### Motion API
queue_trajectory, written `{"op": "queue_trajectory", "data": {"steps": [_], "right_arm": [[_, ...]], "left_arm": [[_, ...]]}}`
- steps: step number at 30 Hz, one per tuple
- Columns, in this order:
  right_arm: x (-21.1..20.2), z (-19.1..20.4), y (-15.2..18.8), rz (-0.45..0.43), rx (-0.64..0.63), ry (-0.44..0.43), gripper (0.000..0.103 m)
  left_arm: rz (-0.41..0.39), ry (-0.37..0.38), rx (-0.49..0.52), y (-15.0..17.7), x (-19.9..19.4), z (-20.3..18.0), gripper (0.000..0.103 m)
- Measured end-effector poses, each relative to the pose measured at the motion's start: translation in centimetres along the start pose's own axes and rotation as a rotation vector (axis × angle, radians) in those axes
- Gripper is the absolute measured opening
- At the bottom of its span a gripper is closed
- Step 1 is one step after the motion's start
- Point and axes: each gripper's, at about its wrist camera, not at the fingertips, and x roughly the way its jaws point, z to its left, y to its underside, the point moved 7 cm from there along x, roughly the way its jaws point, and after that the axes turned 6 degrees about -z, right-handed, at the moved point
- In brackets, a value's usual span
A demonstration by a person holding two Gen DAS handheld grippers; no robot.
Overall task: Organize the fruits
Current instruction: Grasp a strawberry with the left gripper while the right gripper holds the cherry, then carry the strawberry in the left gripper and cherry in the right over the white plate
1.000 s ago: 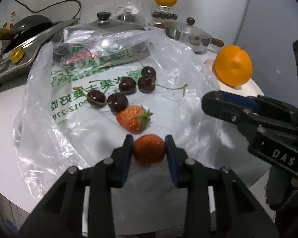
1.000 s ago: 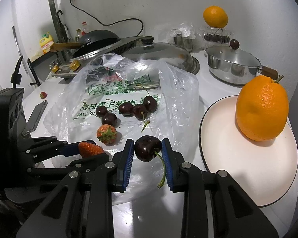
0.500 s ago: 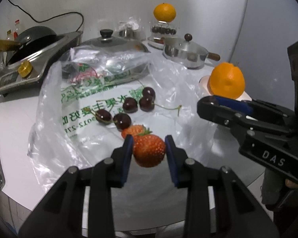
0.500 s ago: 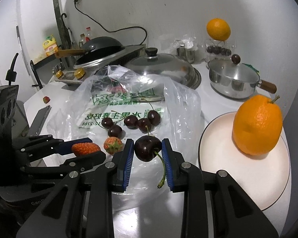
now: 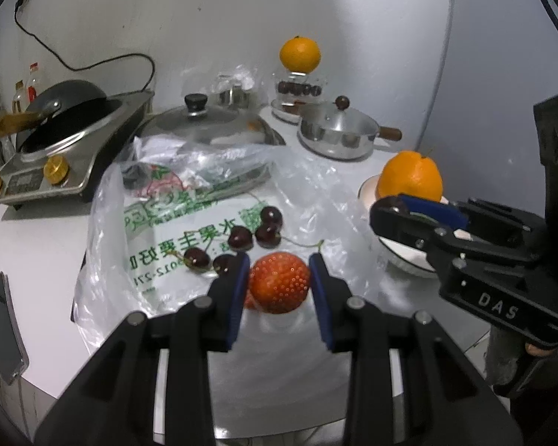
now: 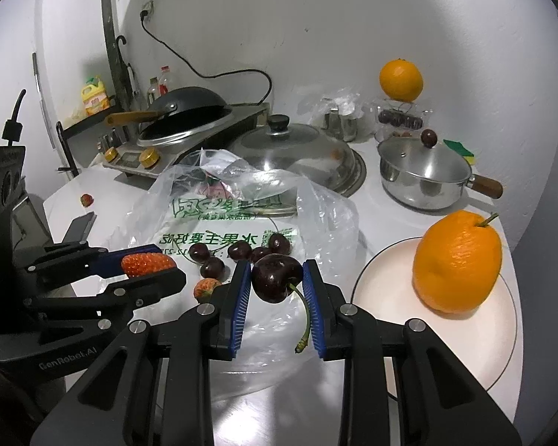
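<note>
White table [image 6: 383,204], cluttered kitchen corner, pale wall behind. Nearest: left tool [image 5: 279,286] clamped on a strawberry [image 5: 279,287], right tool [image 6: 277,278] clamped on a cherry [image 6: 275,277], stem dangling; both fruits held clear above the table. Just beyond, flattened plastic bag [image 6: 316,204] with five loose cherries [image 6: 241,249] and one more strawberry [image 6: 206,288] on it. To the right, plate [image 6: 383,282] holding only an orange [image 6: 457,260]. Off to the left, a stray strawberry [image 6: 86,199] alone on the table. Farther back: lidded pot [image 6: 424,171], big lid, wok on a cooker, second orange [image 6: 401,78] atop a glass jar of dark fruit. Sorting judged barely begun: one orange plated, two fruits in transit, bag fruit and stray berry left.
</note>
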Motion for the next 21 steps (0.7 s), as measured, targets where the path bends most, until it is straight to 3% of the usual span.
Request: {"op": "queue_trajectory", "data": {"steps": [21], "right_arm": [[-3.8,-6.4,1.4,-0.017,0.056,0.084,0.03]], "left_arm": [[-0.002,0.053,0.067,-1.5,1.4,-6.1,0.034]]}}
